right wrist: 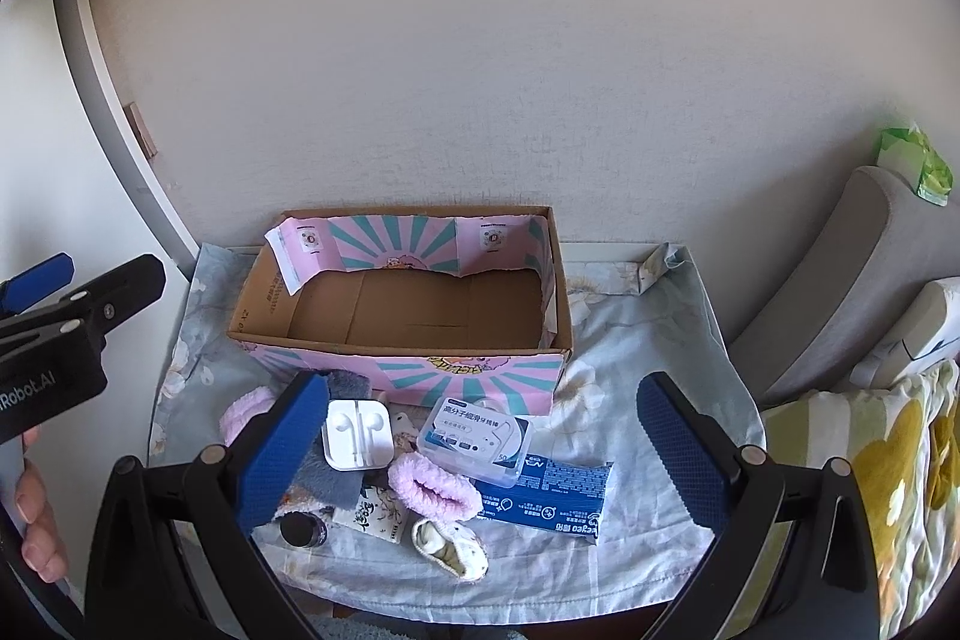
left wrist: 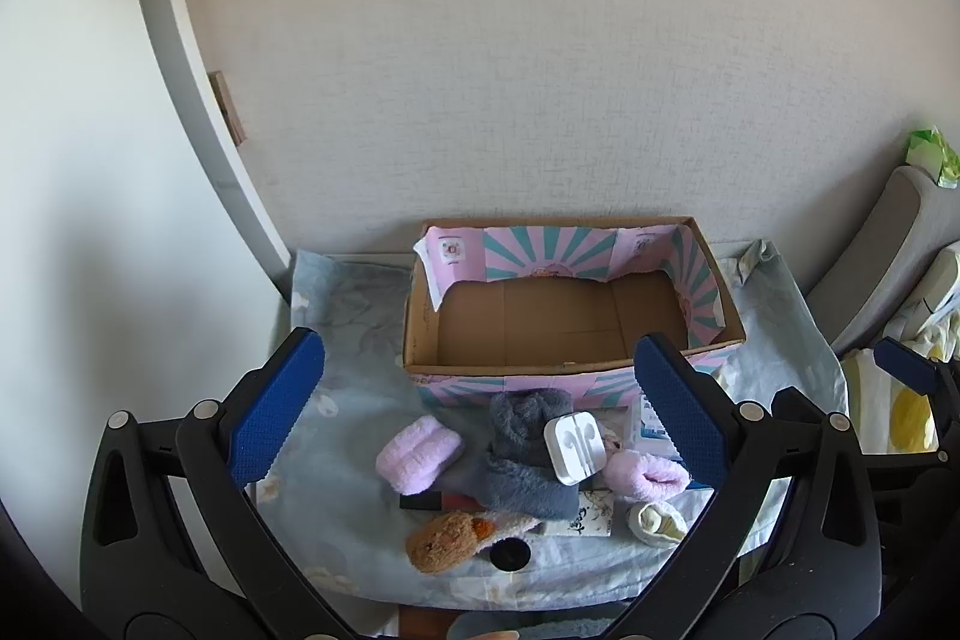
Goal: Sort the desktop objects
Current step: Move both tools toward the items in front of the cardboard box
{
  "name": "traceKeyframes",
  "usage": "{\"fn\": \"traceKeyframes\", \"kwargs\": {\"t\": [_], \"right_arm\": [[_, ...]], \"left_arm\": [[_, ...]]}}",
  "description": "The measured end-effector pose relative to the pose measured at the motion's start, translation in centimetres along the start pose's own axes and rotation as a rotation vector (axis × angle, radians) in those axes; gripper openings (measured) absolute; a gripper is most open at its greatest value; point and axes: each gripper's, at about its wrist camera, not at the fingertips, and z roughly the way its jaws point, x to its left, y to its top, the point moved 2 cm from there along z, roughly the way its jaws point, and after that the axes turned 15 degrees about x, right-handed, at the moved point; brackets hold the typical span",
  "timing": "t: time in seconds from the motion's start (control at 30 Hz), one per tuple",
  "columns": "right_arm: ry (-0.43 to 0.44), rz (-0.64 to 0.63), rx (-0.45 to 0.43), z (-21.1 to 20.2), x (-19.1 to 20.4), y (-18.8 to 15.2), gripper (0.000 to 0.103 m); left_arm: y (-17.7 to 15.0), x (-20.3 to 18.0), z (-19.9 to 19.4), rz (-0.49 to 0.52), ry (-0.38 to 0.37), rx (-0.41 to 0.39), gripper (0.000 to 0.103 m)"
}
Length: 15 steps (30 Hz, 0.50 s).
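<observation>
An empty cardboard box [left wrist: 714, 340] [right wrist: 396, 349] with pink and teal sides stands at the back of the cloth-covered table. In front of it lies a pile: a white earphone case [left wrist: 575, 447] [right wrist: 358, 434], a grey fluffy sock [left wrist: 519, 466], pink fluffy socks [left wrist: 418, 453] [right wrist: 433, 488], a brown plush item [left wrist: 441, 541], a clear floss box [right wrist: 474, 439], a blue wipes pack [right wrist: 549, 496] and a cream baby sock [right wrist: 451, 549]. My left gripper [left wrist: 480, 418] is open and empty above the pile. My right gripper [right wrist: 480, 445] is open and empty above it too.
A light blue floral cloth [right wrist: 648, 340] covers the small table against the wall. A grey chair back [right wrist: 840, 274] and a yellow floral fabric [right wrist: 888, 490] stand to the right. A small dark jar [right wrist: 303, 527] and a printed card [right wrist: 375, 514] lie near the front edge.
</observation>
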Motion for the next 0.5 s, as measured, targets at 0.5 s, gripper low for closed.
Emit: {"fn": "traceKeyframes", "kwargs": {"t": [0.5], "right_arm": [[-0.007, 0.002, 0.016, 0.0, 0.0, 0.0, 0.102]], "left_arm": [[0.1, 1.2, 0.2, -0.047, -0.014, 0.008, 0.103]]}}
